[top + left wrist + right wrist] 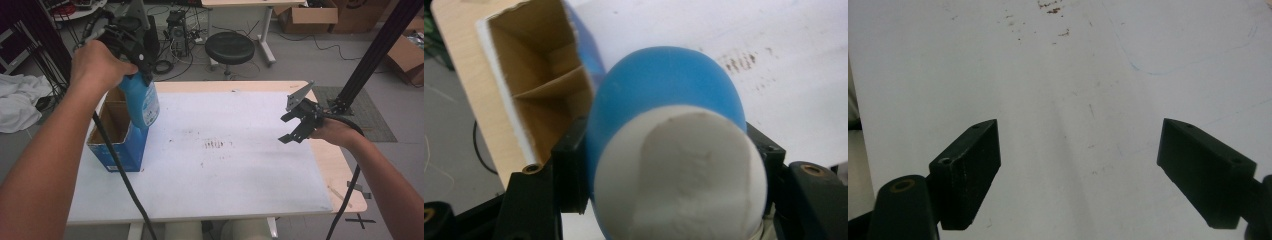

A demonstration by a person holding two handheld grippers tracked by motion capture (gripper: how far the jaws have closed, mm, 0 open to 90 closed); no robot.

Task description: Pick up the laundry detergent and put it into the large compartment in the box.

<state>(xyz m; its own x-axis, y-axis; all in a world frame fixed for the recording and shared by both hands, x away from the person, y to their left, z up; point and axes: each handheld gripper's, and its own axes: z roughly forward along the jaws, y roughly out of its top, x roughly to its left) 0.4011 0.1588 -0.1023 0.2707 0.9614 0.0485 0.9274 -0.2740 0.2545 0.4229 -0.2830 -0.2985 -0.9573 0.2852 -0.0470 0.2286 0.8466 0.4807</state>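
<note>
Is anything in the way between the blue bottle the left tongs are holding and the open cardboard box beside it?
Nothing visible. The blue plastic bottle hangs in the left tongs right at the open-topped blue cardboard box, whose brown compartments look empty where they show.

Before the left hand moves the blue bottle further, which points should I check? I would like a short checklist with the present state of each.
1. Grip: the left gripper fingers press on both sides of the blue bottle, near its white cap end. Ok.
2. Bottle out of the cardboard box: its bottom is near the box's front corner; whether it is above the rim, cannot tell.
3. Box compartments: the cardboard dividers stand upright inside. Ok.
4. Free place on the white table for putting the bottle down: bare surface beside the box. Ok.
5. Right gripper: open, holding nothing, far from the bottle. Ok.
6. Left cable hangs in front of the box; could catch. Cannot tell.
</note>
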